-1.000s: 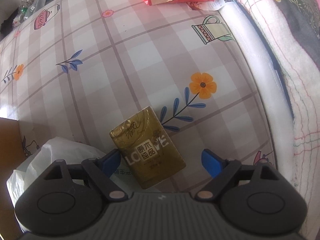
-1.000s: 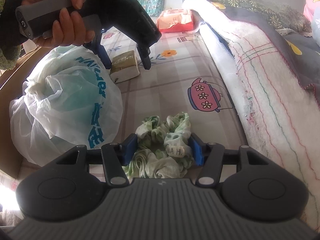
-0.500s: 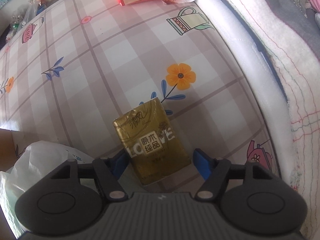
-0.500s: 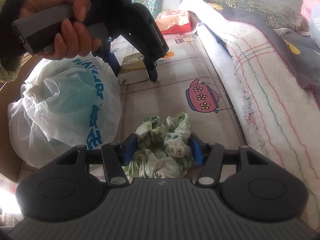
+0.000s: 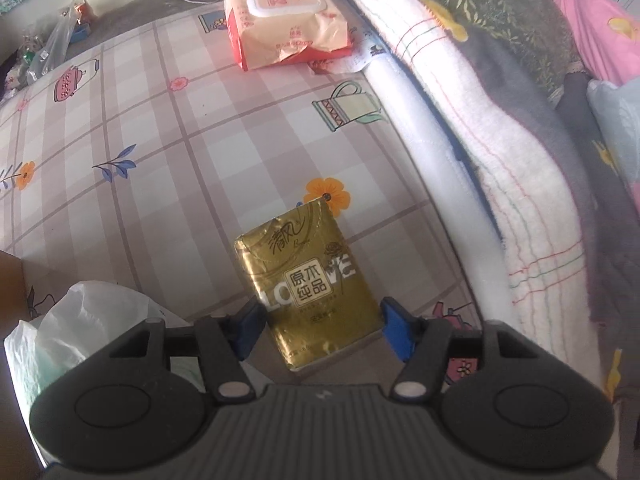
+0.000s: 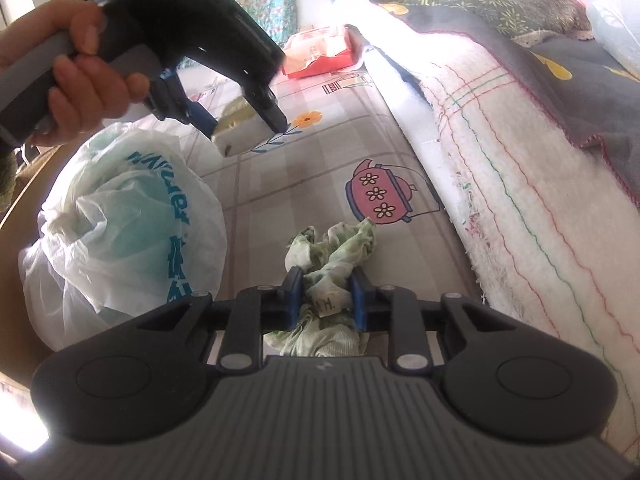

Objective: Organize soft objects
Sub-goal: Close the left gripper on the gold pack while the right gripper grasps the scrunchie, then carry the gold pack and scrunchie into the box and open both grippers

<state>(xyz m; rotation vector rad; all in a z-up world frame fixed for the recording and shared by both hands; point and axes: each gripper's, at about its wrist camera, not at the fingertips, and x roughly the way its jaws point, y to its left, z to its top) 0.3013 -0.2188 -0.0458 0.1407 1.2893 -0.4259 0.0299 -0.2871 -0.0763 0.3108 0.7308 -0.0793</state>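
Between the blue pads of the left claw (image 5: 320, 326) sits a gold tissue pack (image 5: 308, 286), pinched on both sides and held clear of the plaid mat (image 5: 168, 152); right-wrist view shows same pack (image 6: 244, 130) lifted w/ the claw (image 6: 242, 126) closed on it. Right claw (image 6: 326, 294) is squeezed onto a green-white scrunchie (image 6: 332, 258), fabric bunched btwn pads. White plastic bag (image 6: 120, 216) lies just left of scrunchie. Wet-wipes pack (image 5: 286, 12) sits at far end of mat, well apart. Folded blanket (image 6: 520, 152) runs along right edge.
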